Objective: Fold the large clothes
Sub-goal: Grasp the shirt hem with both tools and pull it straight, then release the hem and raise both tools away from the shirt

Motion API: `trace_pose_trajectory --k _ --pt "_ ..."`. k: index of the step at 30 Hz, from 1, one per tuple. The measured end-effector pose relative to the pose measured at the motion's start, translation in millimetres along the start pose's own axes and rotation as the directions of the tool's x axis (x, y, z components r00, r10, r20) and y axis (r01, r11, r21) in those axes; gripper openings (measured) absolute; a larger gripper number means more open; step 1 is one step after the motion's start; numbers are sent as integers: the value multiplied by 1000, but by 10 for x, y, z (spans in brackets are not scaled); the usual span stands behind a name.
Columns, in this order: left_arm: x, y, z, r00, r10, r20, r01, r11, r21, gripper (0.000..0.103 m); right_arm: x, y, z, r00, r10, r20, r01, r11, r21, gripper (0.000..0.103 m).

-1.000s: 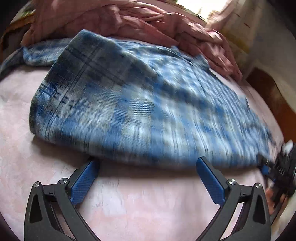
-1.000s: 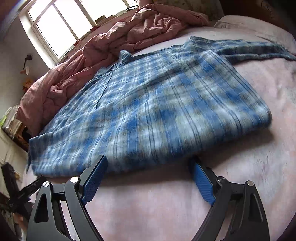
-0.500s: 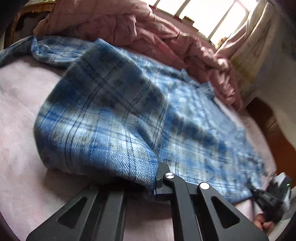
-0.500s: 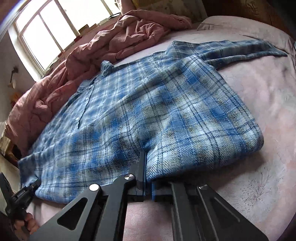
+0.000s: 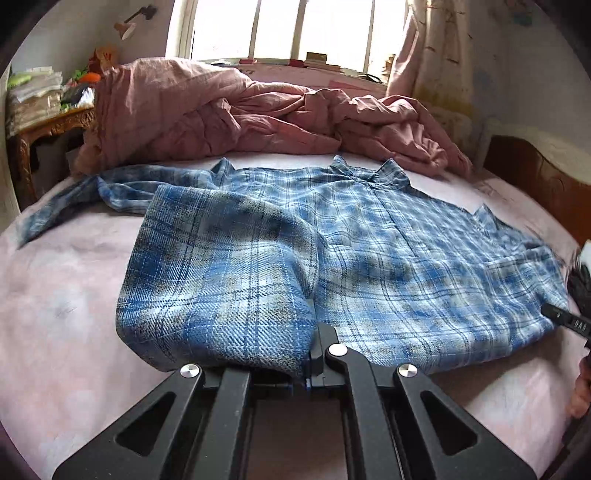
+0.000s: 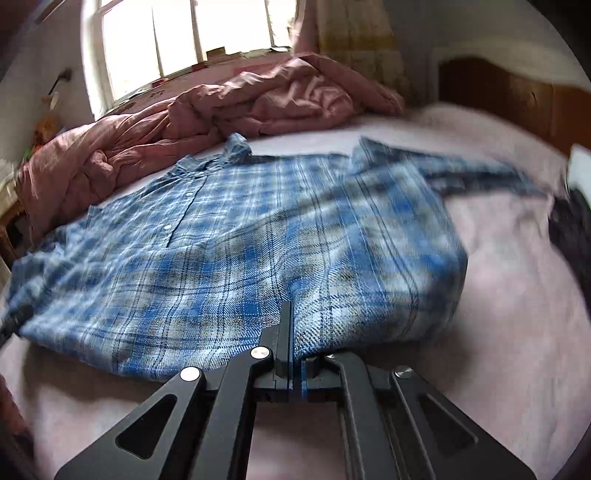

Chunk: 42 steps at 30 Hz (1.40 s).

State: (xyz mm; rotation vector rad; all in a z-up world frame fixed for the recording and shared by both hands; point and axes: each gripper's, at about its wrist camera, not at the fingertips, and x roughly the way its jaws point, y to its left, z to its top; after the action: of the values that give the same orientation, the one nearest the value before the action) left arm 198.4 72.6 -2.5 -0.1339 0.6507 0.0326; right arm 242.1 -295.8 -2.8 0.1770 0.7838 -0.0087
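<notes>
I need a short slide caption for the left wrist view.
Left gripper shut on the plaid shirt hem on a pink bed.

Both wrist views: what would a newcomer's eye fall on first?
A blue plaid shirt spread across the pink bed, its near hem pinched in the shut jaws of the left gripper and right gripper. Behind it, a rumpled pink quilt lies under a bright window.

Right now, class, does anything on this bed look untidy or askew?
Yes. The pink quilt lies crumpled behind the plaid shirt, whose left sleeve trails out unfolded. Both the left gripper and right gripper pinch its hem, bunching it.
</notes>
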Motion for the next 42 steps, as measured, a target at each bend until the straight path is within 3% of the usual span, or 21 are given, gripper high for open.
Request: trace_pose_trajectory --k 6,13,17,19,20,21,26,29,31,32,36,39,42 --pt "-426 -97 -282 996 -6 84 -3 994 106 3 -373 -28 -503 999 -13 31 15 998 -68 3" --pt "-369 -18 -346 996 -43 83 34 994 103 4 -563 -107 -716 998 -14 69 19 997 -73 3" --pt "-456 -48 -431 994 -7 111 -8 990 137 17 -570 -72 -669 995 -33 95 41 996 -85 3" --pt "-505 -77 -477 991 -3 133 -18 988 156 35 -561 -67 -660 995 -32 91 39 996 -79 4" --pt "-527 -88 -485 989 -4 147 -20 987 162 53 -561 -75 -662 996 -25 84 31 997 -71 6" --pt "-557 -96 -495 987 -8 163 -19 987 162 64 -558 -81 -663 997 -17 76 22 998 -64 7" --pt "-752 -142 -508 967 -69 244 25 983 181 86 -708 -101 -665 993 4 120 3 998 -55 14" --pt "-832 -125 -510 955 -83 284 36 985 166 96 -869 -94 -674 981 9 191 3 998 -63 29" --pt "-861 -113 -506 950 -70 304 23 988 156 99 -973 -78 -690 968 -17 249 35 997 -66 49" --pt "-878 -108 -504 947 -58 317 10 989 150 99 -1013 -52 -690 962 -31 270 51 996 -68 52" --pt "-989 -55 -485 926 -41 374 -3 993 117 100 -1186 -14 -683 924 -86 372 118 991 -65 54" --pt "-1054 0 -467 913 -32 408 -7 996 93 102 -1244 -60 -665 916 -70 395 94 995 -44 58" --pt "-1044 49 -439 915 -39 402 9 997 78 102 -1238 -91 -649 920 -68 387 88 996 -33 59"
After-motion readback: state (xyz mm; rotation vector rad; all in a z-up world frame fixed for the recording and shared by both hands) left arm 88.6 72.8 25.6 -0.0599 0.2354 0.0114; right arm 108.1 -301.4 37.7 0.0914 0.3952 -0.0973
